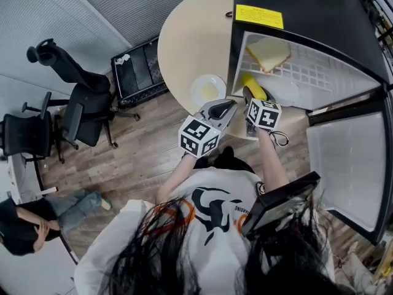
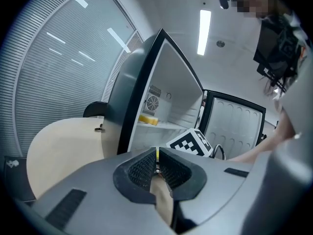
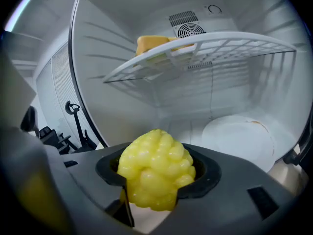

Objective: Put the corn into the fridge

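Note:
A yellow corn cob point(image 3: 155, 168) sits end-on between the jaws of my right gripper point(image 3: 155, 180), which is shut on it. In the head view the corn point(image 1: 253, 86) pokes into the lower compartment of the open fridge point(image 1: 307, 17), with the right gripper point(image 1: 250, 94) just behind it at the fridge mouth. A white plate point(image 3: 239, 140) lies on the fridge floor ahead of the corn. My left gripper point(image 2: 157, 156) is shut with nothing in it and hangs beside the right one, outside the fridge point(image 2: 146, 102); in the head view it point(image 1: 228, 105) is left of the corn.
A sandwich point(image 1: 268, 52) lies on the fridge's upper wire shelf point(image 3: 205, 45). The fridge door point(image 1: 347, 165) stands open at the right. A round beige table point(image 1: 190, 42) carries a white plate point(image 1: 207, 90) left of the fridge. Office chairs point(image 1: 73, 103) stand on the wooden floor at the left.

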Demonstrator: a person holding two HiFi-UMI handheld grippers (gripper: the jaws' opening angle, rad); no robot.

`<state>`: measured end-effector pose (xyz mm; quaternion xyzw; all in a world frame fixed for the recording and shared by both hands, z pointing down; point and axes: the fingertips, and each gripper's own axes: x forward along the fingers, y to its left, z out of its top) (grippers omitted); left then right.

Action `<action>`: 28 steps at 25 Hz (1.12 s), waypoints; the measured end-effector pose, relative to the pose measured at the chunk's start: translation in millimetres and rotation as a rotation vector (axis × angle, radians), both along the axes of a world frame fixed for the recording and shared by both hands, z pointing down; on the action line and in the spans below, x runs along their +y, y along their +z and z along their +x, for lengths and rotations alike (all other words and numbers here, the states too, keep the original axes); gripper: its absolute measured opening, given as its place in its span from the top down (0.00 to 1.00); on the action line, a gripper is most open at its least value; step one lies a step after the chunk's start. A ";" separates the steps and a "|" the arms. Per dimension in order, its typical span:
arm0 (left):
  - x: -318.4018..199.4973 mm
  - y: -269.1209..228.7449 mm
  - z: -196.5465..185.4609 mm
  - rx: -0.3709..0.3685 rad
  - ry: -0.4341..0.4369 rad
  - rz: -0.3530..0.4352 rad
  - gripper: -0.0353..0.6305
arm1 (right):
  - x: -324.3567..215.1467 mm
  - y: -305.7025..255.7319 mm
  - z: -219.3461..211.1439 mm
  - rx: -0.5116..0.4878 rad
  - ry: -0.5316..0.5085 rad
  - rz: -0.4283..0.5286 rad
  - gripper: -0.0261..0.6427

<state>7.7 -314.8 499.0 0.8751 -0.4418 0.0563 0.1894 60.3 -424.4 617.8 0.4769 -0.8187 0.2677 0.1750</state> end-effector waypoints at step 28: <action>1.7 -1.2 -24.8 -0.007 -0.049 0.002 0.93 | -58.6 32.6 -24.4 0.352 -0.234 0.012 0.58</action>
